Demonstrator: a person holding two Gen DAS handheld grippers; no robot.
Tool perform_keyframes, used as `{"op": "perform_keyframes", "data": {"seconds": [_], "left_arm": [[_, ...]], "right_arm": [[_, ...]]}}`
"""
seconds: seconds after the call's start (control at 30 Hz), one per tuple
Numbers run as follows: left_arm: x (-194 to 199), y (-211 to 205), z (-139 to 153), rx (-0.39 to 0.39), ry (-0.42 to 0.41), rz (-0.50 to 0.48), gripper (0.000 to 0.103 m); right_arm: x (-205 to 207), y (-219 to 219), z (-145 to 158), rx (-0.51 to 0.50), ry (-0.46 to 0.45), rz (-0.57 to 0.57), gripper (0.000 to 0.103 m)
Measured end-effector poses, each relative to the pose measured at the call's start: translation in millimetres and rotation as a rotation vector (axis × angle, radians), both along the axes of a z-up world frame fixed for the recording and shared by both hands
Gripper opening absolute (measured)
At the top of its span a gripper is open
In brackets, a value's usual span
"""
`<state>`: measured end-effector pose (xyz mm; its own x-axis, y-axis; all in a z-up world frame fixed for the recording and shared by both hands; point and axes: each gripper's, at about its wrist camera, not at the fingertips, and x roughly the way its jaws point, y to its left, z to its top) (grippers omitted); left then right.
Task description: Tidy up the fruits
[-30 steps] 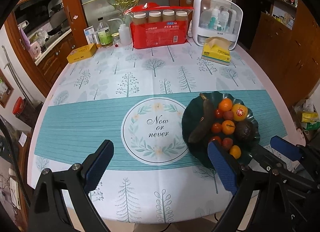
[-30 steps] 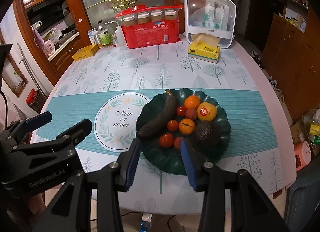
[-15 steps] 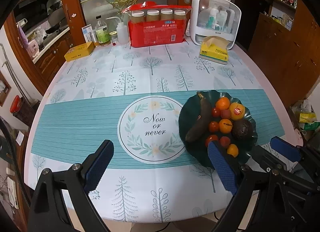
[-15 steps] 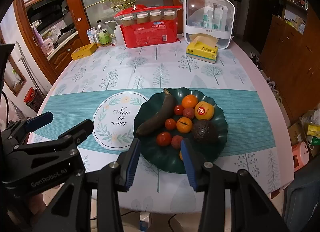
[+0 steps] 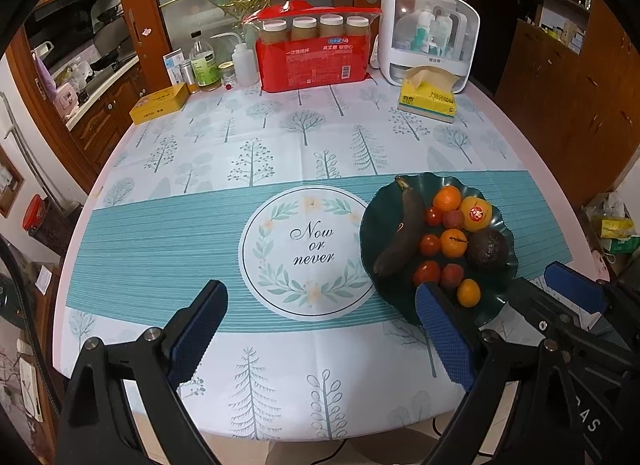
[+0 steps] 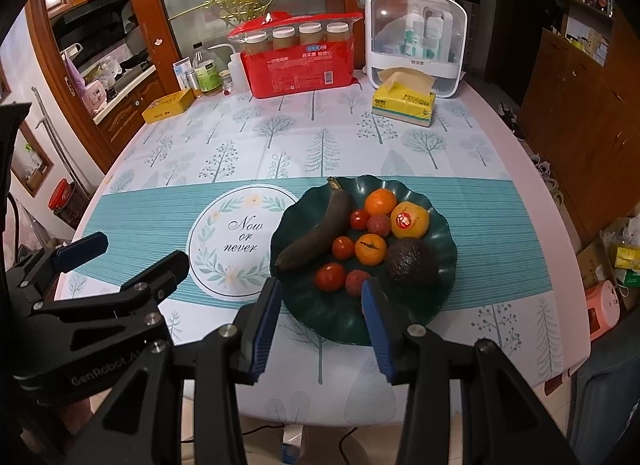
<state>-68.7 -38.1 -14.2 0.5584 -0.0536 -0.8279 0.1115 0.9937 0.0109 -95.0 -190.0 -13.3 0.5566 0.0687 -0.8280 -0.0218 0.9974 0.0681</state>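
Both grippers have drawn back from the fruit plate, now beyond the right gripper fingers; left gripper wide, right narrower, both empty; fruits appear organized.

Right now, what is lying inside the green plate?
The green plate holds a dark banana, an avocado, oranges, small tomatoes and lychees. The right gripper finger covers part of the near side in this view.
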Motion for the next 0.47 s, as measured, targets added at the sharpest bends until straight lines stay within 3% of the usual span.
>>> {"op": "perform_keyframes", "data": {"seconds": [0.47], "left_arm": [[-8.7, 8.7, 1.7, 0.015, -0.017, -0.008, 0.094]], "right_arm": [[-0.6, 1.8, -1.9, 0.010, 0.011, -0.016, 0.043]]}}
